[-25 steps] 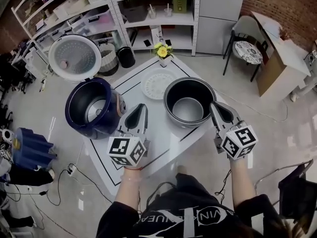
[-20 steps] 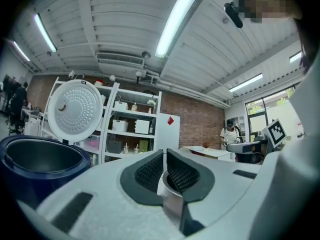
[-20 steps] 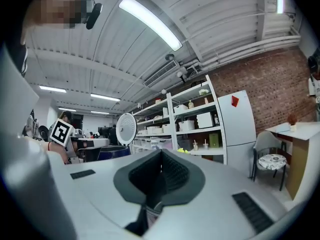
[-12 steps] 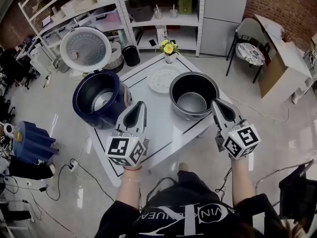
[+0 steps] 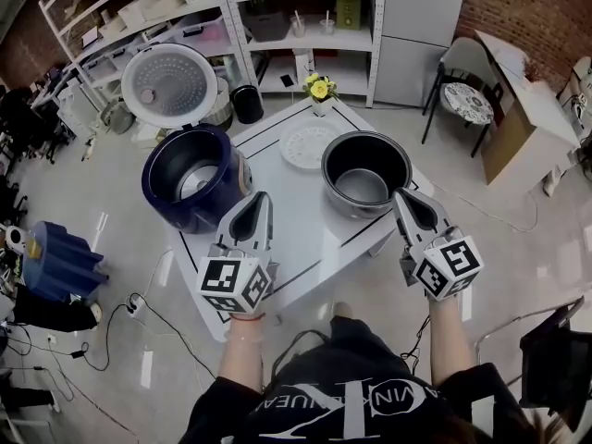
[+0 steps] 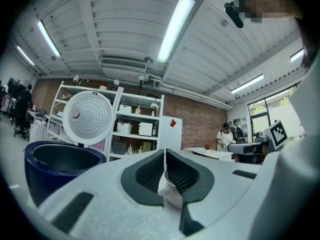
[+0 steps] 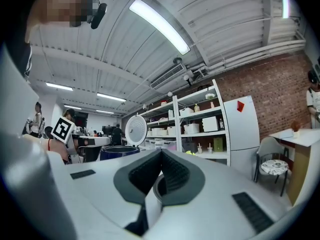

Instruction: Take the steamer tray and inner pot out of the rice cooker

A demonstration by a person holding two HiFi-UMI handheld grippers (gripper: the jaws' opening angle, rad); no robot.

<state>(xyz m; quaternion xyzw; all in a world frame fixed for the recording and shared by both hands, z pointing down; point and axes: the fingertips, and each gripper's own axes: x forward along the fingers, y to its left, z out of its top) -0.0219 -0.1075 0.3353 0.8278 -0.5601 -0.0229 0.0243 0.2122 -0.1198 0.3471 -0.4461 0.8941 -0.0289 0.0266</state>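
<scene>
The dark inner pot point(image 5: 365, 172) stands empty on the white table point(image 5: 305, 234), outside the cooker. Just behind it to the left lies the white perforated steamer tray point(image 5: 308, 144). The blue rice cooker point(image 5: 192, 178) sits at the table's left corner with its lid point(image 5: 170, 82) raised; its body point(image 6: 59, 163) and lid point(image 6: 90, 118) also show in the left gripper view. My left gripper point(image 5: 258, 203) hovers shut and empty over the table's near part. My right gripper point(image 5: 405, 201) is shut and empty just in front of the pot's right rim, not touching it.
A small vase of yellow flowers point(image 5: 320, 91) stands at the table's far corner. White shelving point(image 5: 305, 26) and a refrigerator point(image 5: 416, 26) line the back. A chair point(image 5: 462, 95) and a desk point(image 5: 523, 109) stand to the right, and cables point(image 5: 139, 317) lie on the floor at left.
Both grippers have drawn back from the pot and cooker toward the person and risen slightly. The pot, tray and cooker have stayed where they were on the table.
</scene>
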